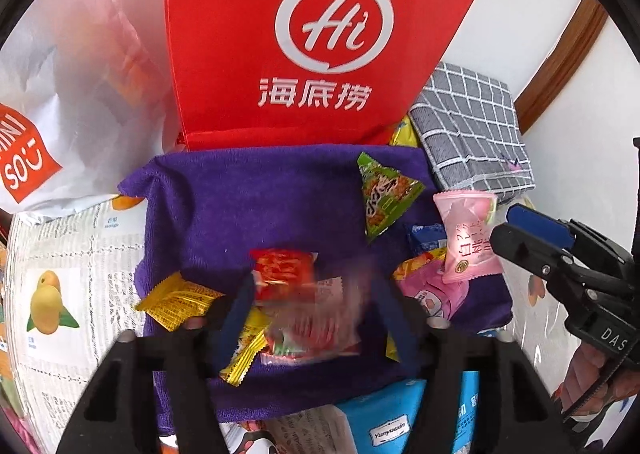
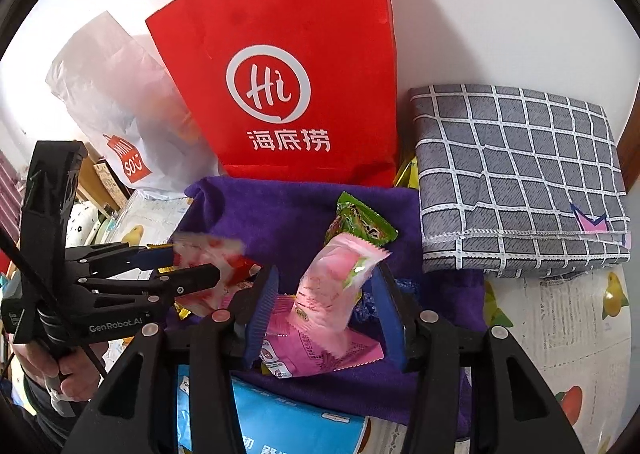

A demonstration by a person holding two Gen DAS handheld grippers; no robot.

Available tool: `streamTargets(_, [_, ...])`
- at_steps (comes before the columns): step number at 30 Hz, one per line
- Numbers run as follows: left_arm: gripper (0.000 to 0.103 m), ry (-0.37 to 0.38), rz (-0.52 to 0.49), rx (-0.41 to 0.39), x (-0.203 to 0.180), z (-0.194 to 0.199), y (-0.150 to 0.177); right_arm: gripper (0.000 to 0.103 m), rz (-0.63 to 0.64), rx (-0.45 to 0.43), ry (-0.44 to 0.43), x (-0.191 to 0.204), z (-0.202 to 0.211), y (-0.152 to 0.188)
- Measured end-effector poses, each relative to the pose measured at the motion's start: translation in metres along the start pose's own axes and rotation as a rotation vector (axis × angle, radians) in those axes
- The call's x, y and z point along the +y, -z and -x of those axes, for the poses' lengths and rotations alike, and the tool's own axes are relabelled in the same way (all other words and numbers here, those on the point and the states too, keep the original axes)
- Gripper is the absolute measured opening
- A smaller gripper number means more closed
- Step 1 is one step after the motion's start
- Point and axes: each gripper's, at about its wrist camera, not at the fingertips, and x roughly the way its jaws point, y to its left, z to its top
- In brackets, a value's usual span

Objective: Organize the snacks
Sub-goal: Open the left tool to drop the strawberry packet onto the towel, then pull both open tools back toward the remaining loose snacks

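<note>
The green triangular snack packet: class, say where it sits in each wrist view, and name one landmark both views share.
Left wrist: green packet, right of centre on the purple towel.
Right wrist: green packet, centre, partly behind the pink packet.
Shared landmark: the red bag standing behind the towel.

Purple towel (image 1: pixel 248 194): fuzzy matt cloth. Red bag (image 2: pixel 288 54): smooth matt paper. Pink packet (image 2: pixel 336 286): glossy plastic film. Checked cloth (image 2: pixel 516 174): woven, matt. Fingers (image 2: pixel 262 310): ribbed blue pads.
</note>
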Motion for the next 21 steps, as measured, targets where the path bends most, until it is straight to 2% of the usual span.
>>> streamTargets(3, [0.067, -0.013, 0.005, -0.017, 0.000, 0.006, -0.001, 0.049, 0.000, -0.009, 0.001, 0.001, 0.004, 0.000])
streamTargets(13, [0.067, 0.014, 0.013, -0.064, 0.002, 0.035, -0.004, 0.049, -0.011, -0.073, 0.002, 0.009, 0.032, 0.001])
streamTargets(17, [0.067, 0.026, 0.005, -0.081, -0.003, 0.048, -0.003, 0.049, -0.013, -0.099, 0.002, 0.014, 0.049, 0.015])
streamTargets(21, [0.067, 0.020, -0.034, -0.120, -0.011, 0.068, -0.001, 0.049, -0.018, -0.084, 0.026, 0.017, 0.062, 0.031])
